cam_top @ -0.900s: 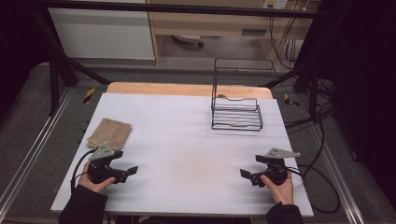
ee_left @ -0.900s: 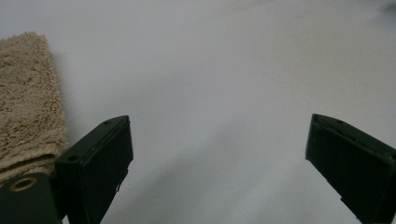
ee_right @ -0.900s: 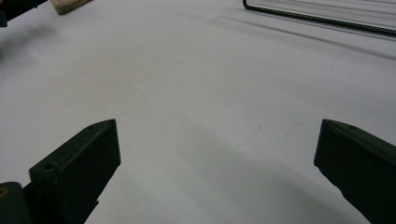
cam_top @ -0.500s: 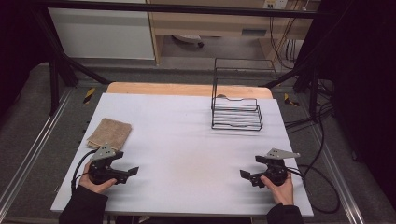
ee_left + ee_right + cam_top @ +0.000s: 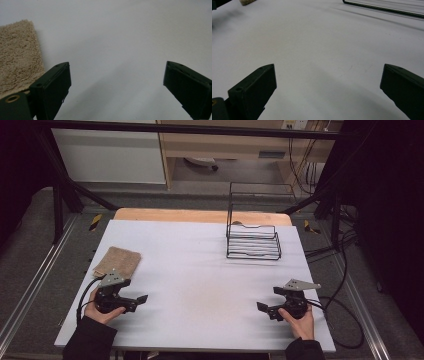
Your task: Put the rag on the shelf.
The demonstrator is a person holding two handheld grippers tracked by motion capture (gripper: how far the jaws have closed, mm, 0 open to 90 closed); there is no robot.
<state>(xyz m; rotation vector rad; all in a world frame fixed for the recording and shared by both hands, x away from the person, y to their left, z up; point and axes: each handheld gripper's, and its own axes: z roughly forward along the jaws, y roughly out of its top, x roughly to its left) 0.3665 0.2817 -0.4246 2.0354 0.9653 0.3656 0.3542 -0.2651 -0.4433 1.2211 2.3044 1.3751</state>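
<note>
A folded tan towel (image 5: 118, 260) lies at the left edge of the white table (image 5: 200, 270); its fuzzy corner (image 5: 17, 55) fills the left of the left gripper view. My left gripper (image 5: 140, 301) rests just in front of the towel, held in a hand, jaws wide open over bare table (image 5: 115, 82). My right gripper (image 5: 262, 309) sits near the front right, jaws open, nothing between them (image 5: 327, 85). A black wire rack (image 5: 252, 241) stands at the back right; its base wire (image 5: 384, 8) crosses the top of the right gripper view.
Cables (image 5: 345, 320) trail off the table's right side. A wooden strip (image 5: 200, 215) borders the far edge. Dark frame posts (image 5: 60, 205) stand to the left and right of the table.
</note>
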